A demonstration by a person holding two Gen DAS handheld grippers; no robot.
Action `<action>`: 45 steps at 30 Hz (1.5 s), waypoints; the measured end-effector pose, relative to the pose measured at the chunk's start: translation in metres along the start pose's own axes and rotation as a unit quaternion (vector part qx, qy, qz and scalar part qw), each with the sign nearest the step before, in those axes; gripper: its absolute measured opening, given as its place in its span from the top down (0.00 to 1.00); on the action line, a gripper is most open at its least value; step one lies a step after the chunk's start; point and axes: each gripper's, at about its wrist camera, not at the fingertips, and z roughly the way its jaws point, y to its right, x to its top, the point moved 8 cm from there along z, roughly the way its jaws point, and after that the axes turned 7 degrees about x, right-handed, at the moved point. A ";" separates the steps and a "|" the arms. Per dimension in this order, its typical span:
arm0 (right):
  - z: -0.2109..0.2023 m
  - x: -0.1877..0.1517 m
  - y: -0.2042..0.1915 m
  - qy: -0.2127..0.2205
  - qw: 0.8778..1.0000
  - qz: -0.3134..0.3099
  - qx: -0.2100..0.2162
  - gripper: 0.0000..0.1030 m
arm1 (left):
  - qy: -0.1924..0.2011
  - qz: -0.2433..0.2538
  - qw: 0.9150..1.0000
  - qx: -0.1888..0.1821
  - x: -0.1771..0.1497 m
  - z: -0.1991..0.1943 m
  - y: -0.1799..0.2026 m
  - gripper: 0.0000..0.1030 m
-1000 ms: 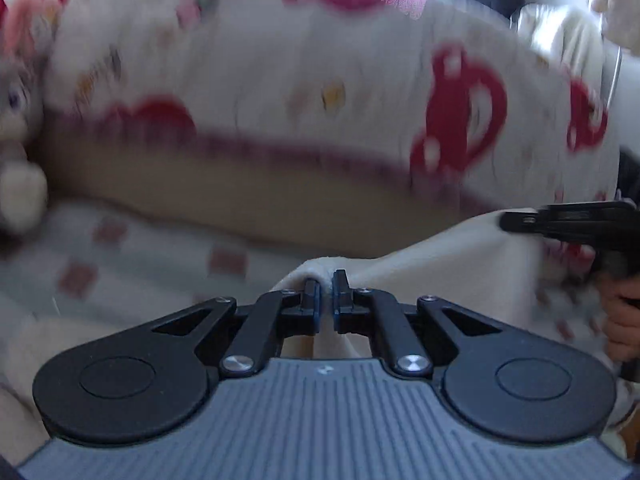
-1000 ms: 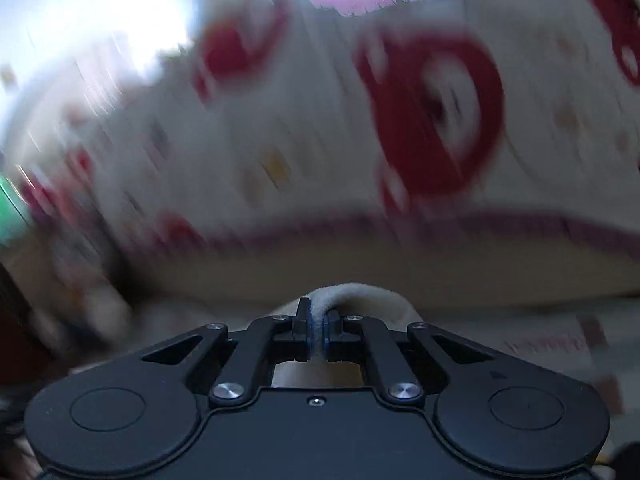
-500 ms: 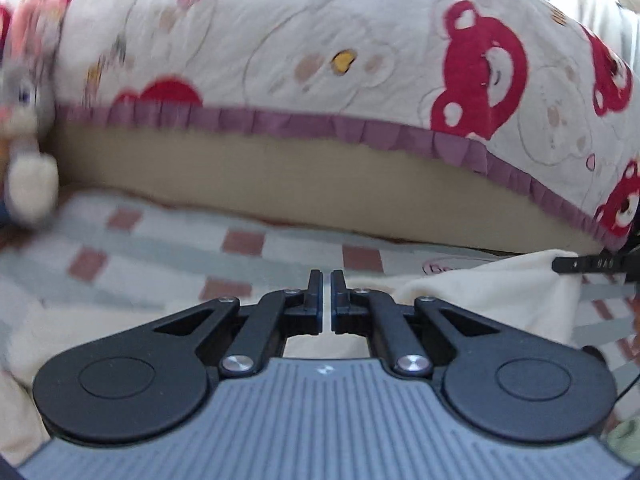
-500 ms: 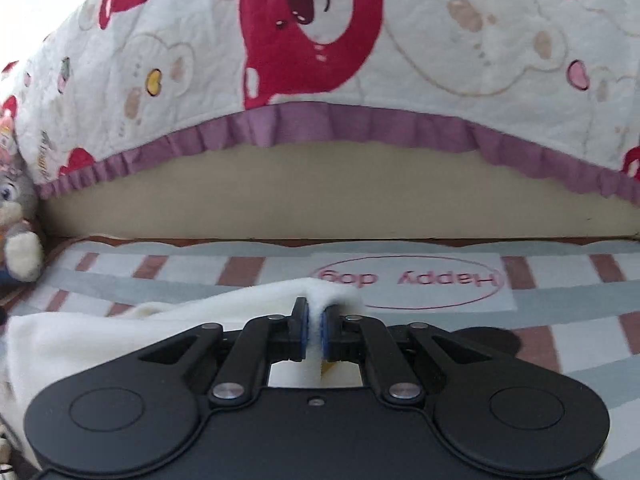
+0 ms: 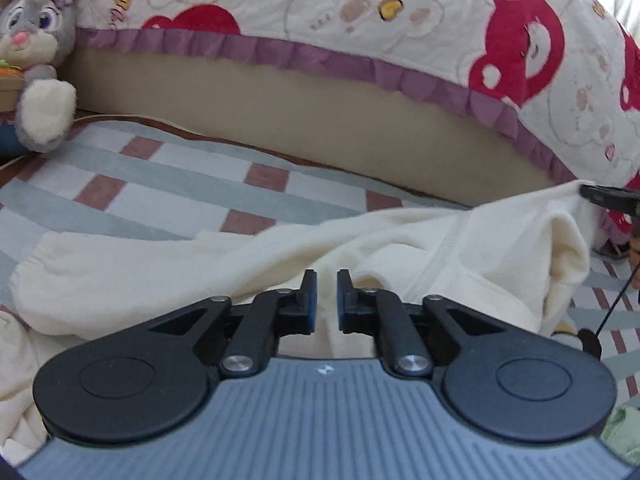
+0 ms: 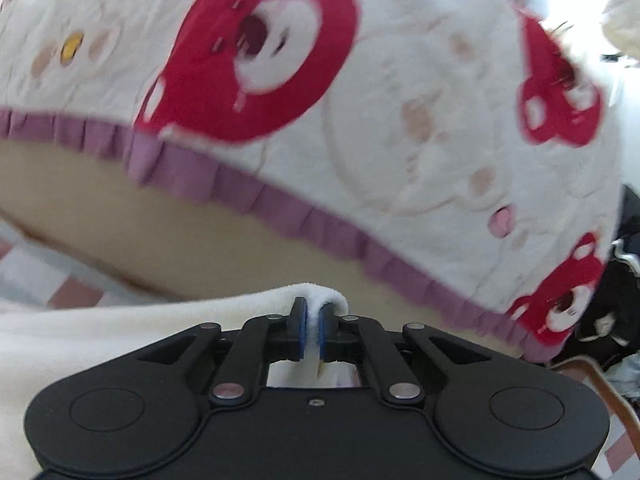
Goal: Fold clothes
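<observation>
A cream fleece garment (image 5: 240, 264) lies spread and rumpled on the checked rug, a sleeve reaching to the left. My left gripper (image 5: 323, 280) hovers just over its near part, slightly open, with nothing between the blue pads. The garment's right corner is lifted by my right gripper (image 5: 608, 196), seen at the right edge of the left wrist view. In the right wrist view that gripper (image 6: 311, 312) is shut on a raised fold of the cream garment (image 6: 120, 328), which drapes away to the left.
A bed side (image 5: 280, 120) stands close behind, draped with a white quilt (image 5: 400, 20) with red bears and a purple frill. A plush rabbit (image 5: 36, 40) sits at far left. The checked rug (image 5: 140, 176) covers the floor. Dark items (image 6: 616, 320) lie at right.
The left gripper has let go of the garment and opened slightly, and the cloth now lies lower on the rug. The right gripper keeps its hold and has swung right.
</observation>
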 end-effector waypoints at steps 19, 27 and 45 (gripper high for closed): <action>-0.106 -0.091 -0.147 -0.070 0.900 0.030 0.428 0.27 | -0.075 -0.002 0.996 -0.040 -0.035 0.089 0.018 0.45; -0.094 -0.129 -0.186 -0.110 0.912 0.028 0.394 0.26 | -0.001 0.024 1.000 -0.005 -0.022 0.074 0.012 0.87; -0.080 -0.153 -0.107 -0.100 0.955 0.115 0.253 0.25 | 0.160 -0.004 0.987 0.030 0.039 -0.019 -0.019 0.87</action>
